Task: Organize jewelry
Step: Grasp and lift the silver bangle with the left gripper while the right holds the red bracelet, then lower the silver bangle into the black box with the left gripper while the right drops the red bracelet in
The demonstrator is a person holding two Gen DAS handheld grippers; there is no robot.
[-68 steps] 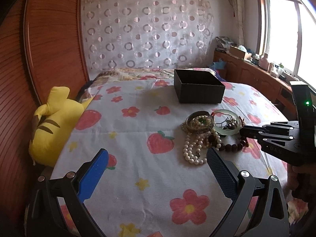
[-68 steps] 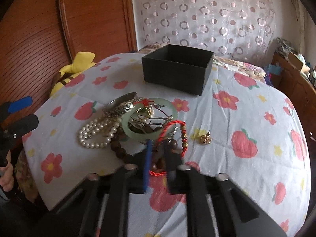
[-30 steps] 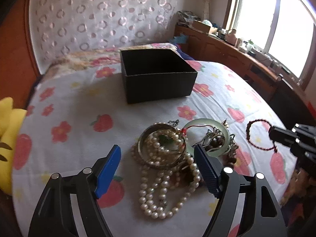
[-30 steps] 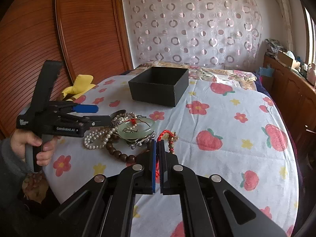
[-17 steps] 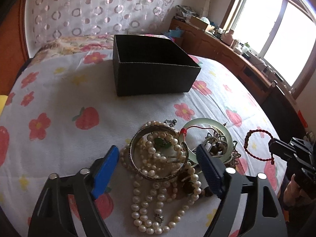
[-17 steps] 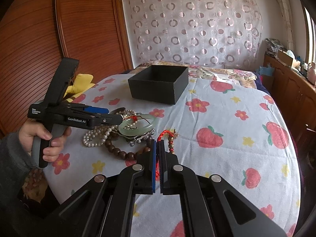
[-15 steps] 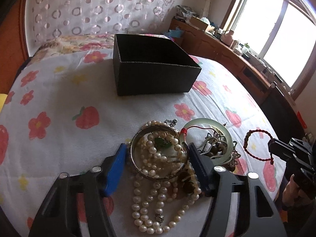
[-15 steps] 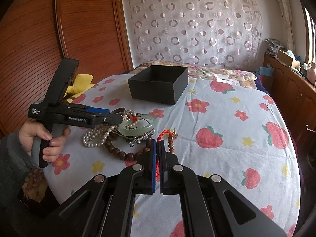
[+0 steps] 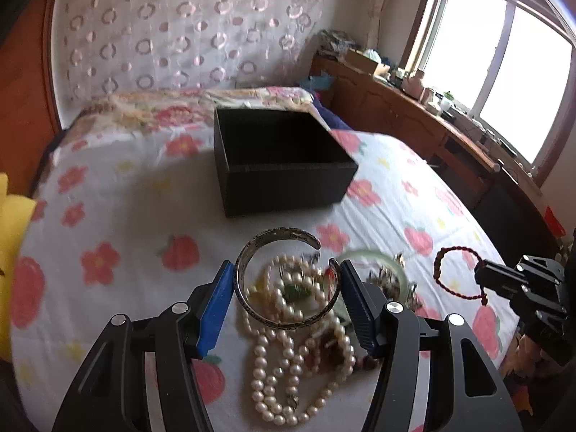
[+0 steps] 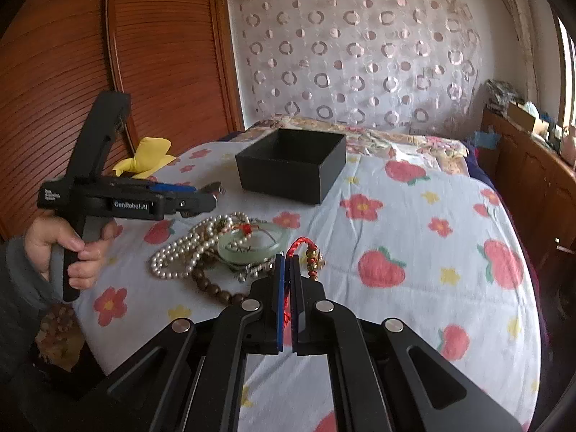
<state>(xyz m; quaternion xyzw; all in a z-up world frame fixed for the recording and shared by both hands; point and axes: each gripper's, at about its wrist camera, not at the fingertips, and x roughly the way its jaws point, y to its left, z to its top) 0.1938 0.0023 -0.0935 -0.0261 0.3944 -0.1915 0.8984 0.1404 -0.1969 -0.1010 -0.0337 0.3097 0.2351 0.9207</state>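
While the left gripper (image 9: 286, 300) holds an open-ended silver bangle (image 9: 284, 280) across its width, the blue ribbed pads press on the metal band's two outer sides, so the jaws pinch it. The bangle is a smooth, engraved C-shaped cuff, its gap turned toward the black box (image 9: 279, 160), and it appears lifted clear of the heap beneath, though that is hard to judge. Under and behind it lies a loose pile of jewelry on the bed (image 9: 118, 223): a long string of round, glossy pearls (image 9: 288, 370) in coils, a pale green jade ring (image 10: 252, 243) with a red knot, and dark wooden beads (image 10: 212, 286) trailing toward the near edge.

The right gripper (image 10: 287, 280) has its jaws pressed together on a thin red braided cord bracelet (image 9: 457, 273), which hangs as a small loop from the tips, with gold and dark beads showing beside them in the right wrist view.

The box is square, matte black, open-topped and stands farther back on the bed, well apart from the pile. The bedsheet is soft white cloth printed with red strawberries and pink flowers. A hand (image 10: 68, 248) in a grey sleeve grips the left tool's black handle. A yellow plush toy (image 10: 145, 156) sits by the ribbed wooden panel.
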